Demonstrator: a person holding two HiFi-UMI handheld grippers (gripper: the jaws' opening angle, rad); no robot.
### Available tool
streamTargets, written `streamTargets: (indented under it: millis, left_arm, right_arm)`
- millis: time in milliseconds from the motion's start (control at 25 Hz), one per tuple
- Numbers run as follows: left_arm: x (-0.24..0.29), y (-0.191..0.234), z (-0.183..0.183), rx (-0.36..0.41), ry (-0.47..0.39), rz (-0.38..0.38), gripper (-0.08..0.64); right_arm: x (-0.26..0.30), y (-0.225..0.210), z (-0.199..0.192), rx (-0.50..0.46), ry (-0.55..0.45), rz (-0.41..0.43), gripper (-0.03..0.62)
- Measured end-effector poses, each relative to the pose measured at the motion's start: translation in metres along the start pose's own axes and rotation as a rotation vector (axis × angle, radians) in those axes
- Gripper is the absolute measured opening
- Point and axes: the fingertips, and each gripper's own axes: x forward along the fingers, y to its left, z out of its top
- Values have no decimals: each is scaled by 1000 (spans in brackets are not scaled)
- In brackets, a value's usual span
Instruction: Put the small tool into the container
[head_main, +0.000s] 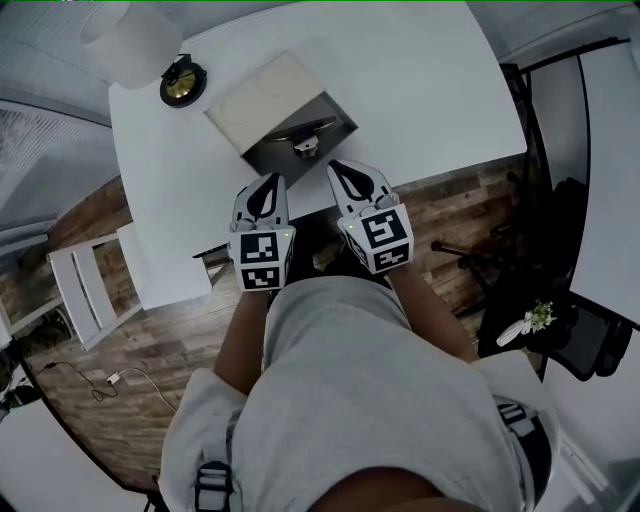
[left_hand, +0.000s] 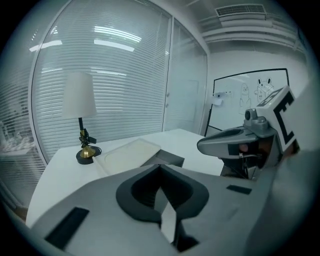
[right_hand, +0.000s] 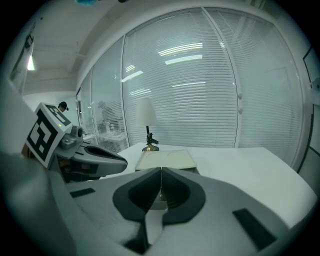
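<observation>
The container is an open grey box (head_main: 300, 150) on the white table, with its beige lid (head_main: 265, 100) leaning back behind it. A small dark-and-pale tool (head_main: 305, 146) lies inside the box. My left gripper (head_main: 272, 183) is held at the table's near edge, just in front of the box, shut with nothing between its fingers. My right gripper (head_main: 340, 168) is beside it, to the right, also shut and empty. In the left gripper view the jaws (left_hand: 160, 167) meet, with the lid (left_hand: 127, 155) ahead. In the right gripper view the jaws (right_hand: 161, 172) are pressed together too.
A table lamp with a white shade (head_main: 130, 40) and a brass base (head_main: 183, 85) stands at the table's far left. A white chair (head_main: 95, 285) is left of the person, and a dark stand (head_main: 560, 240) is to the right. A whiteboard (left_hand: 250, 95) hangs on the wall.
</observation>
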Motion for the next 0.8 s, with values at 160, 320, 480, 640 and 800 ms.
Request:
streamTargets:
  millis: [160,320,480,640,800]
  left_arm:
    - [-8,-19,8,-28,-38,19,23]
    - [-20,-36,21,-39,-83,56,23]
    - [-32,-50,48,-51,-156,99,23]
    - [-45,-60,76,-20,-250,113,23]
    - [-57,-66,105,-5,-349,119,23]
  right_arm:
    - [-16,-5,8,-24,-36,28,26]
    - [-38,-15,24,-37,-100,38,26]
    - [-55,-26,39,-60,-149,39,26]
    - [-68,-29,57,-66,-216,39,26]
    - [-81,-30,82,-66,-302,36,26]
